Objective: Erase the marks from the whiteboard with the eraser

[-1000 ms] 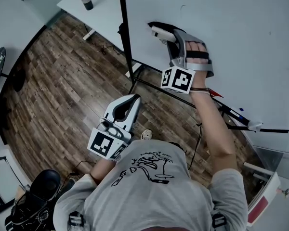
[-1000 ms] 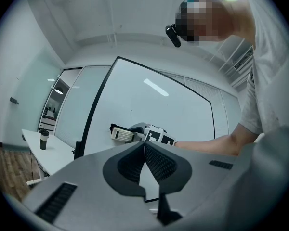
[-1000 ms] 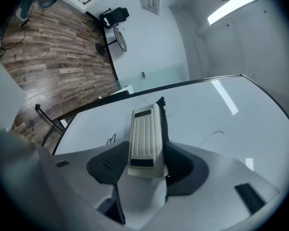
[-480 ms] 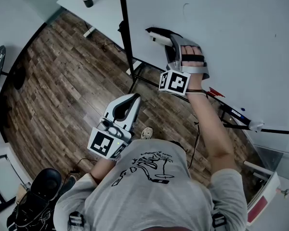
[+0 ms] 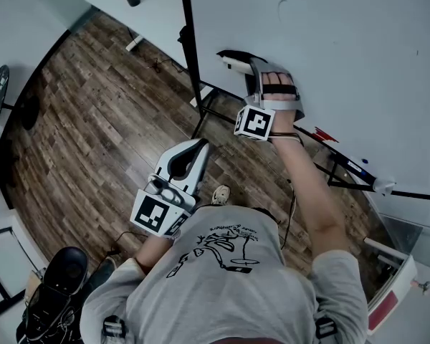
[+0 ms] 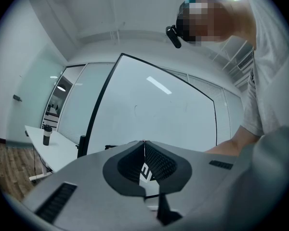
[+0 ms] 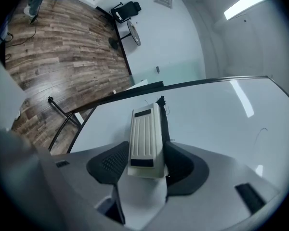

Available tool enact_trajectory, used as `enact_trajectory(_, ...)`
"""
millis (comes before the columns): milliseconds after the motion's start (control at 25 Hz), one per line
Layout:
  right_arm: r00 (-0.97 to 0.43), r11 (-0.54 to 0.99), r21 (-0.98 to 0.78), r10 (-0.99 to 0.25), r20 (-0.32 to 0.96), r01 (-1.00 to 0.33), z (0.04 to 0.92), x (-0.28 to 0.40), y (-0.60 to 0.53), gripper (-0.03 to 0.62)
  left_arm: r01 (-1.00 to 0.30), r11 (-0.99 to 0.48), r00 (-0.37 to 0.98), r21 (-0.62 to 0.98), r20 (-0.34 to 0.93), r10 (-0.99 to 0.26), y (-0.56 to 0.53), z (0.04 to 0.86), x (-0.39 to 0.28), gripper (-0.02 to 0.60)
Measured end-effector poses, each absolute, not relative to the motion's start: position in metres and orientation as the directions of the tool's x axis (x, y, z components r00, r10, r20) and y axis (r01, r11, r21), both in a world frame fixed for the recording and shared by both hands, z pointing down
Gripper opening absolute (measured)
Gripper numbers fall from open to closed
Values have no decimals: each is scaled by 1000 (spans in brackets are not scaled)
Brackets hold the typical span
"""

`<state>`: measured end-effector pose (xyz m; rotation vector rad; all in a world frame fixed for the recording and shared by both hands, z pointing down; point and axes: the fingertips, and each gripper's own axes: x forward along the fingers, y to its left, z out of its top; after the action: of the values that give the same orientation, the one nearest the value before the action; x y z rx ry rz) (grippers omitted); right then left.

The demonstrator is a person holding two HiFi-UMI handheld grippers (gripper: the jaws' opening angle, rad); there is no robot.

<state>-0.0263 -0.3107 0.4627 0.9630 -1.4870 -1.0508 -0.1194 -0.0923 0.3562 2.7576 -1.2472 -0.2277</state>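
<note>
the right gripper [image 5: 238,61] has its jaws clamped on the eraser [image 5: 231,57], 1 pad on each long side, with the black felt turned toward the whiteboard [image 5: 344,56]. in the right gripper view the eraser [image 7: 145,134] sticks out well past the jaw tips. its felt edge looks to be touching the whiteboard low down, near the black frame [image 5: 189,41] at the left edge. the left gripper [image 5: 191,156] hangs low by the person's shirt [image 5: 222,278], well apart from the whiteboard. its jaws are closed tip to tip with nothing between them.

i judge the step in hand to be the wiping itself. the whiteboard looks nearly clean around the eraser. the only marks i can find are 1 faint curved stroke [image 5: 280,6] higher up and a tiny dot [image 5: 417,51] far to the right, both well apart from the eraser.

to do it well, lay the felt flat so the whole face wipes, not 1 edge. the eraser overhangs the jaws a long way, so hard pressure could twist it between the pads; grip firmly and press evenly. sweep up to the stroke in overlapping passes, then cross to the dot. steer clear of the frame so the eraser does not catch on it. the left gripper has no job here and is best held clear.
</note>
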Motion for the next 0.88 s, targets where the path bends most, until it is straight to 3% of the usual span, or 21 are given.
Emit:
enact_trajectory(480, -117, 390, 921, -916, 384, -27, 493, -34, -302, 245, -746, -651, 643, 139, -101, -759, -85, 348, -129, 25)
enact_trajectory(880, -191, 242, 966, -956, 222, -88, 395, -53, -288, 244, -725, -678, 666, 119, -130, -735, -86, 336, -120, 24)
